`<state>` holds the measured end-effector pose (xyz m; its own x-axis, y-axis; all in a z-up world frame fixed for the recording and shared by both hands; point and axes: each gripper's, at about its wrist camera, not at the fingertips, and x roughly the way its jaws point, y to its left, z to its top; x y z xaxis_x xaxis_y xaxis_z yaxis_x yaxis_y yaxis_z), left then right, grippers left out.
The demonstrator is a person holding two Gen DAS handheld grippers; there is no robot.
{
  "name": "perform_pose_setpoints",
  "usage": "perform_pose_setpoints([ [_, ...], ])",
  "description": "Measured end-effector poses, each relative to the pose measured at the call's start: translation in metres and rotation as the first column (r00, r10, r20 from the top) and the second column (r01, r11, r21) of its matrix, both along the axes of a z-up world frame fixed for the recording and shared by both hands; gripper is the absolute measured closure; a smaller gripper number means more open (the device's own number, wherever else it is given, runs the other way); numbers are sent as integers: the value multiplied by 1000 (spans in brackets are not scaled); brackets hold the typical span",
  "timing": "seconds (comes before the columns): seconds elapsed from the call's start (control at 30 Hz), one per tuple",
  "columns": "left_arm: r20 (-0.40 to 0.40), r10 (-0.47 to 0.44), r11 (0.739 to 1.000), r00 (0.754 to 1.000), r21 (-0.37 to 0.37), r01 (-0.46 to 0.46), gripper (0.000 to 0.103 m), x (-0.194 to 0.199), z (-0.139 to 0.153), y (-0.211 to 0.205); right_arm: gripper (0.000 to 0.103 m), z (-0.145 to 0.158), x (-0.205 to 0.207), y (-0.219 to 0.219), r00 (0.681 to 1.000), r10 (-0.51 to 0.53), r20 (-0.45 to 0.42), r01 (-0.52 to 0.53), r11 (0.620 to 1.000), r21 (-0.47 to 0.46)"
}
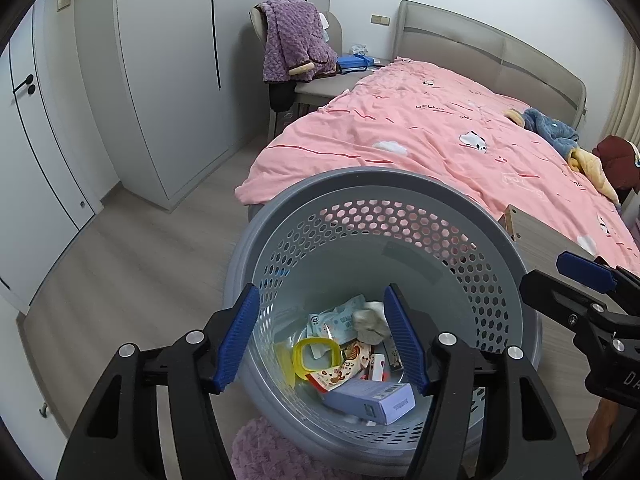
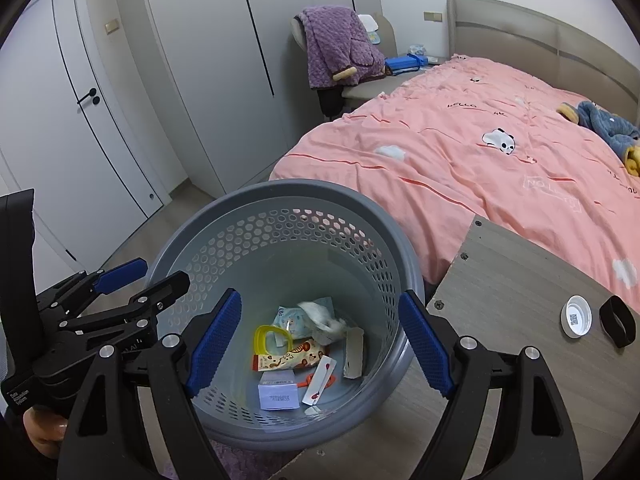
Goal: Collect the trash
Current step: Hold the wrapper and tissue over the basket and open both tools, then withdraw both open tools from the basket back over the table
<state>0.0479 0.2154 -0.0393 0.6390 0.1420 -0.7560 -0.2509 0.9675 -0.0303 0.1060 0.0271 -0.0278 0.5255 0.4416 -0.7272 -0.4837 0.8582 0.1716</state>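
A grey perforated trash basket (image 1: 360,188) stands on the floor beside the bed; it also shows in the right wrist view (image 2: 224,216). Inside lie a yellow ring (image 1: 316,356), snack wrappers (image 2: 288,358), a crumpled tissue (image 1: 370,322) and a pale purple box (image 1: 372,398). My left gripper (image 1: 324,340) is open and empty above the basket's near side. My right gripper (image 2: 320,344) is open and empty above the basket mouth. Each gripper shows in the other's view, the right one (image 1: 560,280) and the left one (image 2: 148,276).
A wooden table top (image 2: 520,280) at the right holds a white bottle cap (image 2: 576,316) and a black band (image 2: 618,320). A bed with a pink duvet (image 1: 440,140) lies behind. A chair with a purple robe (image 1: 296,40), wardrobes and a purple rug (image 1: 260,452) are around.
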Motion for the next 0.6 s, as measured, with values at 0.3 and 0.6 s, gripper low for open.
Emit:
perform_pose_setpoints([
  [0.3, 10, 7, 1000, 1000, 9, -7, 40, -5, 5, -2, 24, 0, -5, -3, 1000, -4, 11, 4, 1000, -7],
  [0.6, 23, 7, 1000, 1000, 19, -8, 36, -10, 11, -3, 22, 5, -12, -7, 1000, -7, 24, 7, 1000, 4],
])
